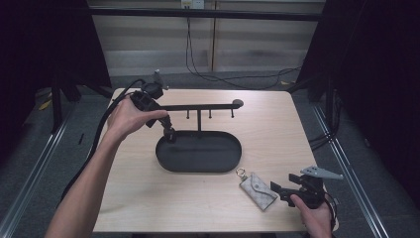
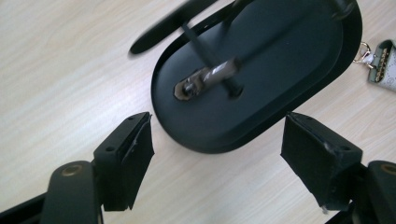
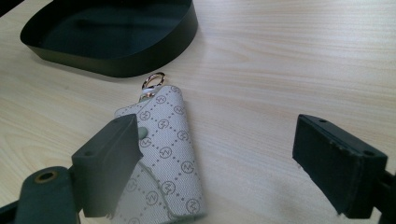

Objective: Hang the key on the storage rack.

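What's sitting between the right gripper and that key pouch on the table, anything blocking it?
Nothing visible. The key pouch lies flat on the bare table right before the open right gripper, already partly between its fingers. The black stand's tray sits beyond the pouch, apart from it.

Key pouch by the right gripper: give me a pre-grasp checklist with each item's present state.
1. Right gripper jaws open: ok.
2. Key pouch lying flat on the table: ok.
3. Pouch centred between the jaws: not ok, it lies over by one finger in the right gripper view.
4. Pouch ring clear of the black tray: ok, a gap shows.
5. Left gripper open with nothing between its jaws: ok.
6. Hook bar on the stand bare for hanging: ok.
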